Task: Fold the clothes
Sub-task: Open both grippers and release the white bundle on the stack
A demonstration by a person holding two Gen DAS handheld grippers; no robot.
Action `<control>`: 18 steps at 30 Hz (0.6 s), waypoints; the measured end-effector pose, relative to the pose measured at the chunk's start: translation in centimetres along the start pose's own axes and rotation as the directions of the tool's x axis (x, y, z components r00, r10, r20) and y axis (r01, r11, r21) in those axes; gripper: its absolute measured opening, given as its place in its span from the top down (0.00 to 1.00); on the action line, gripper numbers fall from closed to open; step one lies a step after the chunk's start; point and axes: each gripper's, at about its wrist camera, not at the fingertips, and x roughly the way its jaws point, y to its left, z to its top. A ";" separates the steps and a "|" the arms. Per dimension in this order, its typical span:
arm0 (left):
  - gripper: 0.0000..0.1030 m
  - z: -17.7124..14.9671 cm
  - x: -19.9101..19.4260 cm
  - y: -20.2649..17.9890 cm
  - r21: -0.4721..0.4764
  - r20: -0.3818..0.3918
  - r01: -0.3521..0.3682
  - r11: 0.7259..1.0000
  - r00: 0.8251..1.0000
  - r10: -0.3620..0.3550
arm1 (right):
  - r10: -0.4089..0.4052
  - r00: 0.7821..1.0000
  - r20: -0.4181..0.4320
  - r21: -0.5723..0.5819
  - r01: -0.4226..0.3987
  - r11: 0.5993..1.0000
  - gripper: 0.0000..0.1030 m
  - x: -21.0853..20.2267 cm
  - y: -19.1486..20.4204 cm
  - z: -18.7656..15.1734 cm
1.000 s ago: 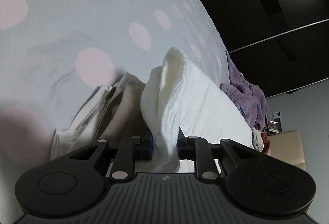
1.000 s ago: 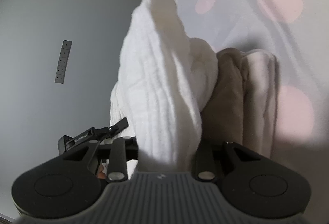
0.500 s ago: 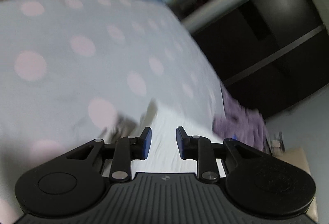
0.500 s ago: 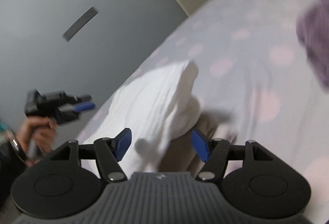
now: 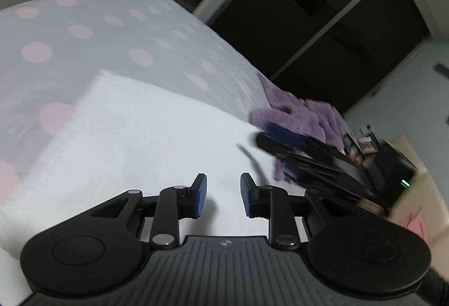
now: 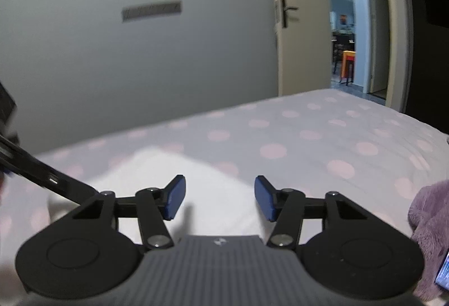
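Dim room, motion blur, fisheye-warped edges

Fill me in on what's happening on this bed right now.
A person is folding clothes with a pair of handheld tongs in each hand. The white garment lies flat on the polka-dot bedspread. The left tongs and the right tongs are both open and hold nothing, hovering over the white cloth. A crumpled purple fleece garment sits at the bed's edge, apparently not folded yet.
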 end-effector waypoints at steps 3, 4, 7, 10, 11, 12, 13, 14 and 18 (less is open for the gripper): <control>0.78 -1.5 1.8 -1.9 0.081 -0.047 -0.005 0.997 0.999 0.009 | 0.020 0.999 -0.050 -0.044 -0.022 0.999 0.49 1.4 -0.5 -1.6; 0.78 -2.1 2.7 -2.3 0.111 -0.070 -0.015 0.994 0.997 0.023 | 0.024 0.998 -0.063 -0.049 -0.027 0.998 0.49 1.5 -0.8 -2.6; 0.78 -3.6 4.7 -3.3 0.183 -0.117 -0.048 0.982 0.991 0.070 | 0.011 0.995 -0.096 -0.046 -0.016 0.999 0.49 2.1 -1.1 -4.5; 0.78 -4.1 5.2 -3.9 0.219 -0.124 -0.071 0.973 0.987 0.100 | 0.014 0.993 -0.113 -0.036 -0.018 0.999 0.48 2.3 -1.1 -6.0; 0.78 -4.1 5.3 -4.0 0.224 -0.125 -0.076 0.972 0.986 0.106 | 0.015 0.993 -0.120 -0.032 -0.018 0.999 0.48 2.3 -1.1 -6.3; 0.78 -4.1 5.3 -4.0 0.229 -0.126 -0.082 0.970 0.986 0.113 | 0.013 0.992 -0.124 -0.028 -0.017 0.999 0.48 2.4 -1.1 -6.4; 0.78 -4.1 5.4 -4.1 0.234 -0.127 -0.088 0.968 0.985 0.120 | 0.011 0.992 -0.128 -0.023 -0.014 1.000 0.48 2.5 -1.1 -6.4; 0.78 -4.1 5.5 -4.2 0.239 -0.128 -0.094 0.967 0.984 0.127 | 0.010 0.991 -0.132 -0.019 -0.012 1.000 0.48 2.6 -1.0 -6.5; 0.77 -4.1 5.7 -4.6 0.252 -0.125 -0.114 0.961 0.981 0.149 | -0.009 0.992 -0.124 -0.031 0.005 1.000 0.48 2.4 -0.6 -5.9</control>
